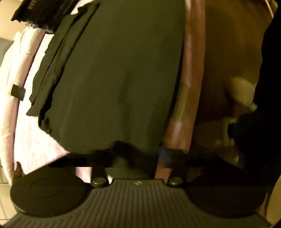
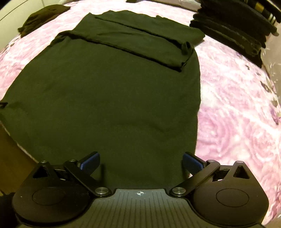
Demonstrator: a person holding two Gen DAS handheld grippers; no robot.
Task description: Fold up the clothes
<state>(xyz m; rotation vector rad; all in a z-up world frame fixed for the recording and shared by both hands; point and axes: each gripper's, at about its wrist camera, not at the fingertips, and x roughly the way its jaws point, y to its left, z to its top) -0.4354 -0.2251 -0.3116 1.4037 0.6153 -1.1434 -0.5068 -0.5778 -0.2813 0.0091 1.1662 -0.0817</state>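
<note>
A dark green garment [image 2: 108,91] lies flat on a pink floral bedspread [image 2: 237,108], with its sleeves folded across the far end [image 2: 140,38]. My right gripper [image 2: 140,163] is open, its blue-padded fingers [image 2: 91,162] spread just above the garment's near hem. In the left wrist view the same garment [image 1: 119,79] fills the middle. My left gripper [image 1: 140,154] sits at its near edge by the bed's brown side rail [image 1: 191,70]. That view is blurred and dark, and its fingers are hard to make out.
A stack of folded dark clothes [image 2: 233,29] sits at the far right of the bed. A crumpled dark garment [image 2: 42,15] lies at the far left. In the left wrist view a white slipper [image 1: 242,91] lies on the brown floor.
</note>
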